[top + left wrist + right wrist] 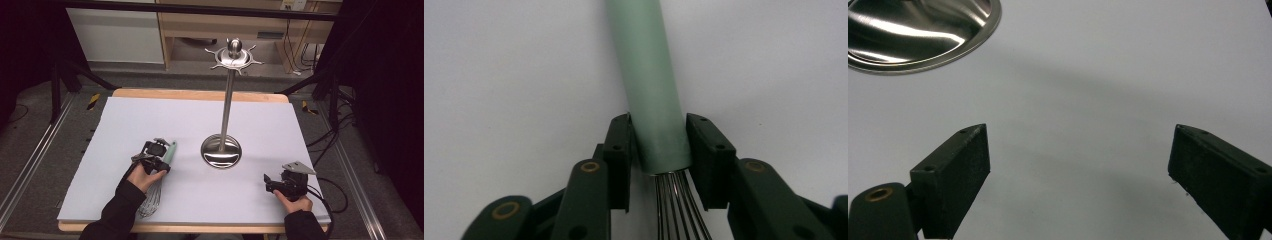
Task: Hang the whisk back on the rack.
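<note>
Gripping a whisk (651, 95) by its green handle, the left gripper (159, 151) works near the table's (125, 115) front-left corner.
Its jaws clamp the handle just above the wires; a steel stand (222, 150) rises mid-table; the right gripper (272, 181) rests wide apart near the front-right corner.

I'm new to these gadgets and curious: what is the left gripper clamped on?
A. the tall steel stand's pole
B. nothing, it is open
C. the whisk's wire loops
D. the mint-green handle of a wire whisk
D: in the left gripper view, the left gripper closes on the whisk's mint-green handle, just above the wires.
</note>
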Demonstrator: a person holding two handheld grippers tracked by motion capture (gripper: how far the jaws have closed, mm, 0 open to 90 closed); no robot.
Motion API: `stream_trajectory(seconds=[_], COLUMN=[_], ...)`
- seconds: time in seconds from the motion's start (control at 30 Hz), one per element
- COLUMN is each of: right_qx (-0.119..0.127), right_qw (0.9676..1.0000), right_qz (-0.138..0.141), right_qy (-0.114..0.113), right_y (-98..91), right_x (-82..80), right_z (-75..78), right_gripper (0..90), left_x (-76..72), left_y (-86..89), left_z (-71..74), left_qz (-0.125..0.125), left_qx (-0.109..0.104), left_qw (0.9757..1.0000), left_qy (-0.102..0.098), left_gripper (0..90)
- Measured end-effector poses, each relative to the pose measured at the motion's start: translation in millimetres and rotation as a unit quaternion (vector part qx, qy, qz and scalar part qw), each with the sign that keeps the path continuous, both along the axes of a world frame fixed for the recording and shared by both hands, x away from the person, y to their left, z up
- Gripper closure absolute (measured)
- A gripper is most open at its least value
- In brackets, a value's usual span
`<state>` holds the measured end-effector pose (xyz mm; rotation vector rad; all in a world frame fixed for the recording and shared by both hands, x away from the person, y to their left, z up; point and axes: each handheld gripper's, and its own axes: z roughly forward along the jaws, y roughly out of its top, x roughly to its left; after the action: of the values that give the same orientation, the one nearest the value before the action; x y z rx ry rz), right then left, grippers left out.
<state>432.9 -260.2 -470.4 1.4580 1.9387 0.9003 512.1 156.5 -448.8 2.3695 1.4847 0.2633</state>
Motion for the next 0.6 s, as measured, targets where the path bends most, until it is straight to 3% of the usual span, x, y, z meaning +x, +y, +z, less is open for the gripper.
stream_trajectory(seconds=[0.27,0.33,0.6], right_qx=[0.001,0.001,0.001], right_qw=[1.0,1.0,1.0], right_qz=[0.003,0.004,0.003], right_qy=[0.001,0.001,0.002], right_y=[-0.2,-0.1,0.1], right_x=[0.0,0.0,0.1], right_z=[0.0,0.0,-0.2], right_gripper=[10.2,10.2,10.2], left_x=[1.5,1.1,-6.3], left_y=[0.2,2.7,6.7], left_z=[0.6,0.7,8.0], left_qz=[0.018,0.022,0.004], left_qx=[-0.005,-0.019,-0.04], left_qw=[0.9998,0.9995,0.9992], left_qy=[0.006,0.01,-0.004], left_gripper=[66.4,67.1,68.2])
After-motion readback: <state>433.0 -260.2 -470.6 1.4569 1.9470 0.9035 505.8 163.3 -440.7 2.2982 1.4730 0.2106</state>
